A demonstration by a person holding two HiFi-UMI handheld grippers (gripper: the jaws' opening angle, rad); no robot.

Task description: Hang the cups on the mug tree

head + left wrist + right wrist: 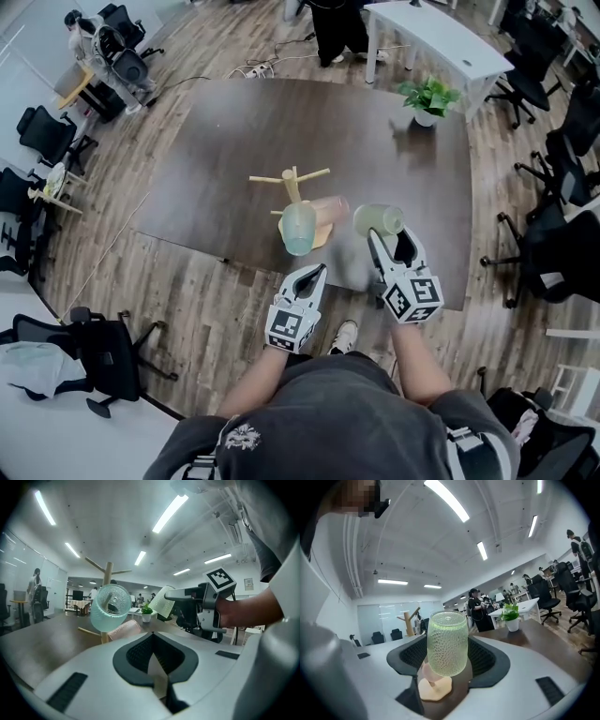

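The wooden mug tree (292,184) stands near the front of the dark table (234,141). A teal dimpled cup (298,228) hangs on its near side, mouth toward me, and also shows in the left gripper view (109,607). A pink cup (330,208) lies tilted by the tree's base (124,630). My right gripper (378,236) is shut on a green dimpled cup (378,219), held just right of the tree; this cup fills the gap between the jaws in the right gripper view (447,644). My left gripper (315,274) hovers below the teal cup, shut and holding nothing (154,665).
A potted plant (429,97) stands at the table's far right. The table's front edge (281,264) runs just ahead of both grippers. A white desk (441,37) and office chairs (553,253) ring the table. A person (339,28) stands beyond the far edge.
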